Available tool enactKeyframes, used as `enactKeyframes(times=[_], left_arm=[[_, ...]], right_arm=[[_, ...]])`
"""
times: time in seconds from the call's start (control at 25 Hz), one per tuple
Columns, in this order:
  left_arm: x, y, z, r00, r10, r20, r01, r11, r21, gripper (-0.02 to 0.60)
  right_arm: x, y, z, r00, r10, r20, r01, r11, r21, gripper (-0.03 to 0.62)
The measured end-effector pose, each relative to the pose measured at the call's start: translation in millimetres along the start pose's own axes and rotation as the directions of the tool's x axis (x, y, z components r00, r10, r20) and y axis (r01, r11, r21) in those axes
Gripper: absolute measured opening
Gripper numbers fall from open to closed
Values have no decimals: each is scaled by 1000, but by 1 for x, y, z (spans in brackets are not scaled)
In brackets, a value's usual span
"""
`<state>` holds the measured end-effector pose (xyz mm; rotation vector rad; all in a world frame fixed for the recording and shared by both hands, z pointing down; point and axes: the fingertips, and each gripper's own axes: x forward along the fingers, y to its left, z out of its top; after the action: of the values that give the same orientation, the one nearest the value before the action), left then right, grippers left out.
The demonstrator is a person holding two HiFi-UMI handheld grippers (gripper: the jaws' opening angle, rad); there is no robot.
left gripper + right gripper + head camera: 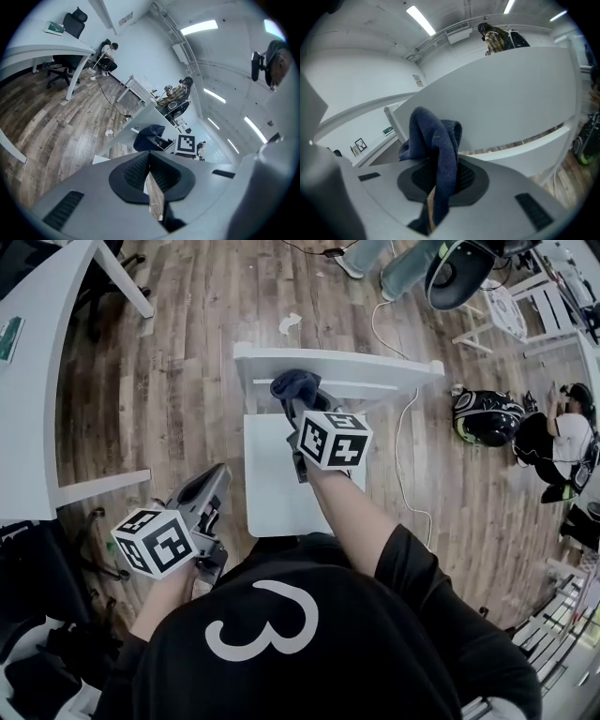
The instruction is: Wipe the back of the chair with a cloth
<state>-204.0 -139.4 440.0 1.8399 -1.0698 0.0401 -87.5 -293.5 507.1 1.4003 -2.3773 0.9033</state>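
1. Head view: the right gripper (298, 405) pressed a dark blue cloth (292, 383) against the top edge of the white chair back (375, 367). The left gripper (214, 478) hung beside the seat's (277, 486) left edge.
2. Left gripper view: the left gripper (150, 167) had its jaws closed together, with nothing between them.
3. Right gripper view: the right gripper (438, 177) had its jaws clamped on the cloth (436, 140), close to the chair back (511, 108).

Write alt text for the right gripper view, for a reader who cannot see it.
A dark blue cloth is pinched in the shut right tool and stands bunched in front of the broad white chair back. Lower right, wooden floor shows past the chair, and ceiling strip lights run overhead.
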Motion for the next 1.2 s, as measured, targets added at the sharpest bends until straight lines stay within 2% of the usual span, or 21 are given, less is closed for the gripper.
enactKeyframes(times=[0.52, 0.84, 1.0, 1.2], left_arm=[[61, -57, 3, 988, -107, -108, 116, 990, 79, 12], [81, -72, -3, 981, -121, -153, 138, 985, 105, 14], [88, -80, -9, 978, -125, -167, 145, 983, 113, 14], [89, -84, -10, 980, -114, -162, 134, 984, 118, 14]], right_arm=[[-52, -99, 15, 987, -156, 34, 153, 986, 68, 51], [-94, -176, 26, 953, -295, 73, 282, 949, 143, 51], [-105, -198, 30, 945, -316, 80, 301, 941, 156, 51], [-109, -204, 29, 950, -303, 81, 283, 939, 193, 51]])
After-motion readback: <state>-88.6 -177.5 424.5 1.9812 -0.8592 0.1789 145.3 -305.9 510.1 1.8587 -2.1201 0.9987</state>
